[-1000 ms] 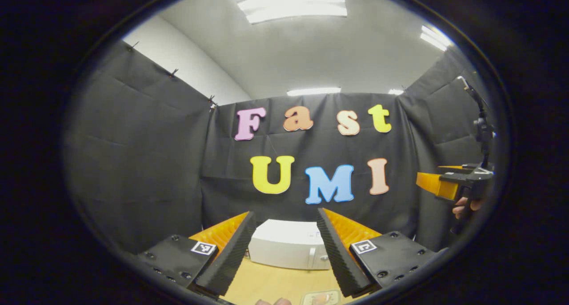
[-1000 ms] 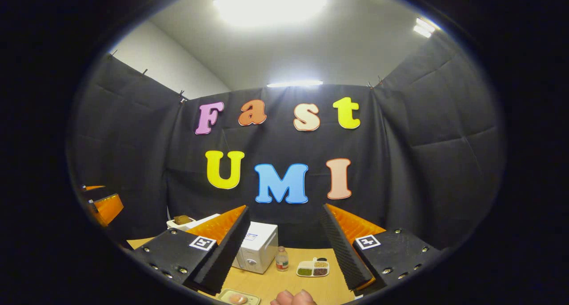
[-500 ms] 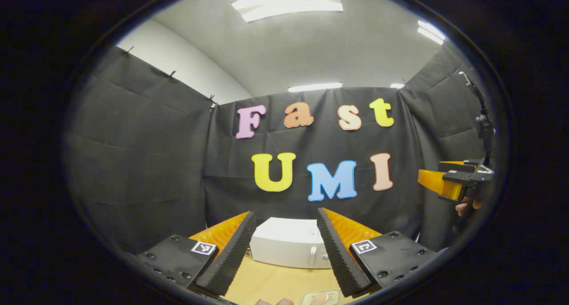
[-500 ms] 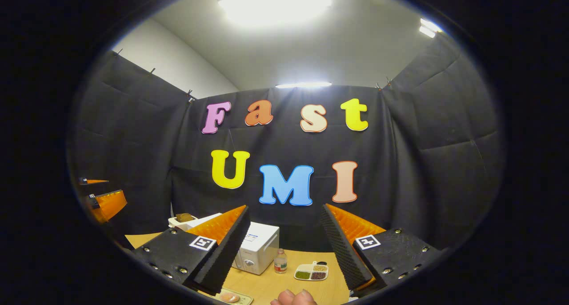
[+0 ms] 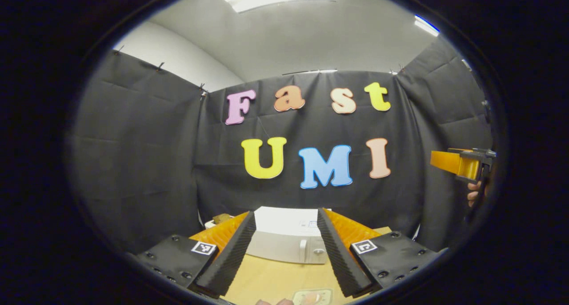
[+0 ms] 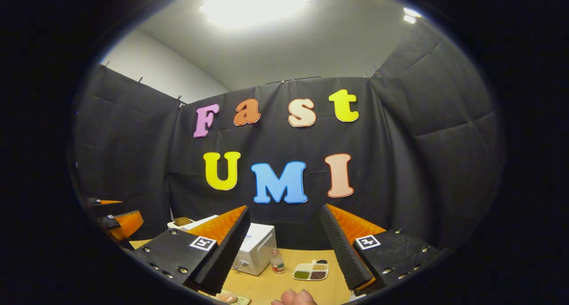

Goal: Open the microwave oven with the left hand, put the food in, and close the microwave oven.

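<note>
A black-draped booth under ceiling lights, with a wooden counter point(image 5: 275, 278) low in both views. The white microwave point(image 5: 284, 242) sits shut at the counter's back, its door handle point(image 5: 303, 250) showing between the fingers of the left tongs point(image 5: 284, 251), which hang wide and empty well short of it. The right tongs point(image 6: 284, 247) are also spread wide, holding nothing; in the left gripper view they appear at the right edge, raised above the counter. The food point(image 6: 226, 298) lies on a small tray point(image 6: 240, 300) at the counter's near edge.

Opening the door looks like the step in hand, not yet begun. Done well, the left tongs would drop to handle height, straddle the vertical bar squarely, close firmly, then pull along the door's arc rather than straight back.

A bottle point(image 6: 277, 262) and a sectioned dish point(image 6: 311, 271) stand just right of the microwave, leaving open counter in front for the door's swing. The right tongs had best keep clear.
</note>
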### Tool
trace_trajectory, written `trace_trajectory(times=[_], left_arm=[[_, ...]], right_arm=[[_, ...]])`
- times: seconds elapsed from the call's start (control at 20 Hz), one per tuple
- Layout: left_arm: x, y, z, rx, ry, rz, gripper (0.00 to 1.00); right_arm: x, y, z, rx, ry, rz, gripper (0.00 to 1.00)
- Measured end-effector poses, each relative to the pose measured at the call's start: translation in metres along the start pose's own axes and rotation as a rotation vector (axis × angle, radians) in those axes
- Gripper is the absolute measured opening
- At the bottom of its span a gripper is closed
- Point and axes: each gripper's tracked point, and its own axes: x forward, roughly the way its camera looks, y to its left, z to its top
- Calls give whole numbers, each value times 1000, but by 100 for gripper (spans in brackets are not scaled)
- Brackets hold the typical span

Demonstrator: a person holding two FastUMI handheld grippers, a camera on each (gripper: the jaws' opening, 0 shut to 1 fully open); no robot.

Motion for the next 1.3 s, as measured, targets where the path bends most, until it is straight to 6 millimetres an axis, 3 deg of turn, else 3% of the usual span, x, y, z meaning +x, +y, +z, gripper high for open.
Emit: trace_trajectory(times=[0.3, 0.45, 0.5, 0.55, 0.75, 0.85, 0.95, 1.0, 1.1, 1.15, 1.2, 1.3], left_arm=[[75, 11, -63, -22, 30, -98, 100], [113, 21, -112, -9, 44, -130, 100], [127, 20, -127, -3, 52, -146, 95], [138, 17, -147, 11, 67, -165, 99], [177, -10, -220, 50, 142, -257, 95], [196, -17, -257, 52, 184, -271, 100], [210, -28, -288, 60, 221, -285, 100], [217, -34, -302, 68, 234, -291, 95], [230, -41, -328, 73, 271, -307, 100], [236, -47, -341, 64, 287, -324, 94], [243, -53, -354, 54, 311, -334, 97], [257, -57, -378, 47, 355, -342, 91]], right_arm=[[21, 15, -7, -26, 5, -123, 98], [21, 13, -5, -108, -21, -234, 98], [21, 11, 1, -124, -49, -276, 98], [22, 15, 4, -131, -58, -299, 98], [33, 19, -10, -190, 3, -358, 98], [40, 16, -18, -223, 30, -385, 98], [42, 12, -20, -223, 44, -416, 98], [44, 12, -26, -224, 56, -421, 98], [49, 6, -37, -245, 88, -441, 98], [51, 5, -42, -248, 106, -447, 98], [53, 5, -46, -247, 118, -449, 98], [56, 3, -51, -262, 138, -459, 98]])
